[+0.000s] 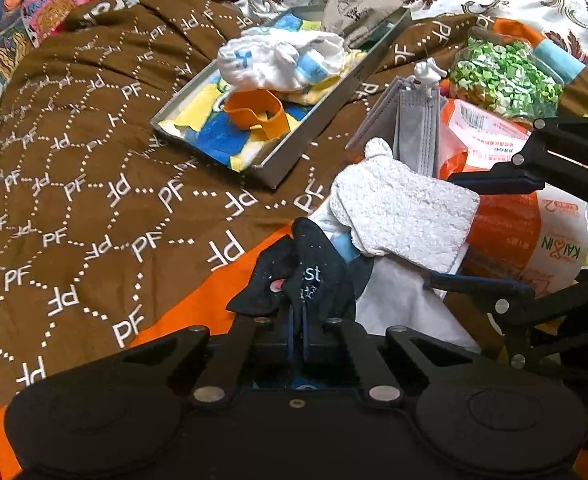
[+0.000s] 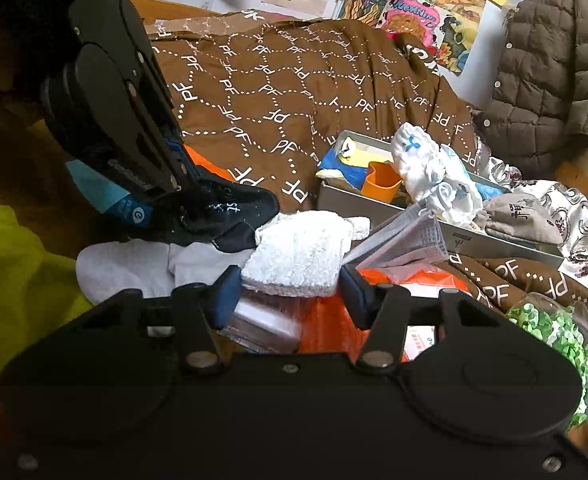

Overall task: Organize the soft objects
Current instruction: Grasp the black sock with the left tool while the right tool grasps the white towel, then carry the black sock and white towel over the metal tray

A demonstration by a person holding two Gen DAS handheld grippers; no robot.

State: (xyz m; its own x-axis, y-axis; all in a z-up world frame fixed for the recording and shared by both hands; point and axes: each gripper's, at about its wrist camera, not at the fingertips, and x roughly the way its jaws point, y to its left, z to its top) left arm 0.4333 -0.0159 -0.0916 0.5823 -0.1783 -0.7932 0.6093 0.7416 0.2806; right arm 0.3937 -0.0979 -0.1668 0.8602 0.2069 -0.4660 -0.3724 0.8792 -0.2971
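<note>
The left claw (image 1: 297, 320) is closed tight on a black sock (image 1: 306, 276). The sock has small white letters on it. It lies on a pile of soft things on the bed, on top of a white cloth (image 1: 406, 300).

Just beside the black sock is a fluffy white towel (image 1: 406, 208). The right claw (image 2: 290, 292) has its two fingers on either side of the near edge of this towel. The fingers are apart and do not squeeze it.

A gray tray (image 1: 322, 132) sits farther back on the brown blanket (image 1: 94, 160). In the tray are a white sock (image 1: 278, 60), an orange band (image 1: 258, 114) and a yellow and blue cloth (image 1: 214, 140).

Near the towel are gray face masks (image 1: 414, 128), an orange bag (image 1: 506, 232) and a clear bag of green bits (image 1: 502, 76).
</note>
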